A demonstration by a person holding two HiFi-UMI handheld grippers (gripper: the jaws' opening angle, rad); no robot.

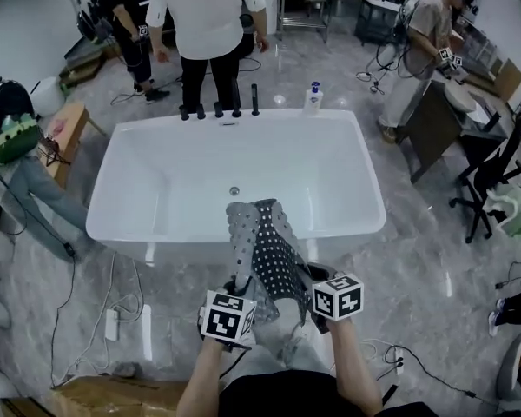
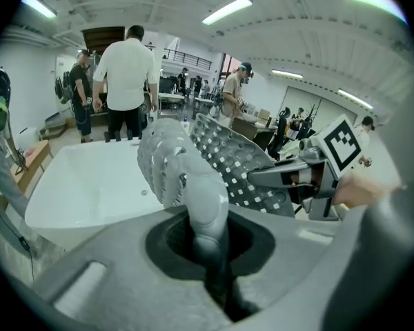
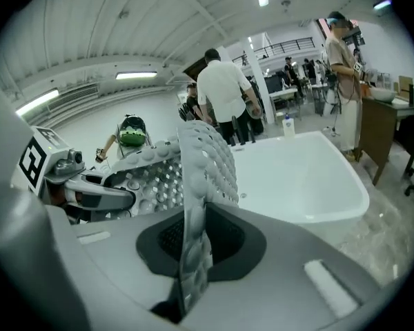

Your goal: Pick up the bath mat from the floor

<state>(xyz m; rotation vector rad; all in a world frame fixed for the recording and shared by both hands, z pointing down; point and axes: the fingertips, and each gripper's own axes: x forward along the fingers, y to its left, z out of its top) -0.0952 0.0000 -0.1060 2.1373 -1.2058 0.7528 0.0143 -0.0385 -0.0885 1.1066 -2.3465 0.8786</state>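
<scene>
Head view shows the bath mat (image 1: 265, 250) off the floor, its long axis running straight away from the person toward the bathtub (image 1: 113, 224), its far end out over the near rim; whether it touches that rim I cannot tell. The left gripper (image 1: 240, 287) and right gripper (image 1: 306, 278) sit side by side at the mat's near edge, each pinched tight on the rubber with jaws almost together; neither is nearer, so I judge both must travel together or the mat will twist.
</scene>
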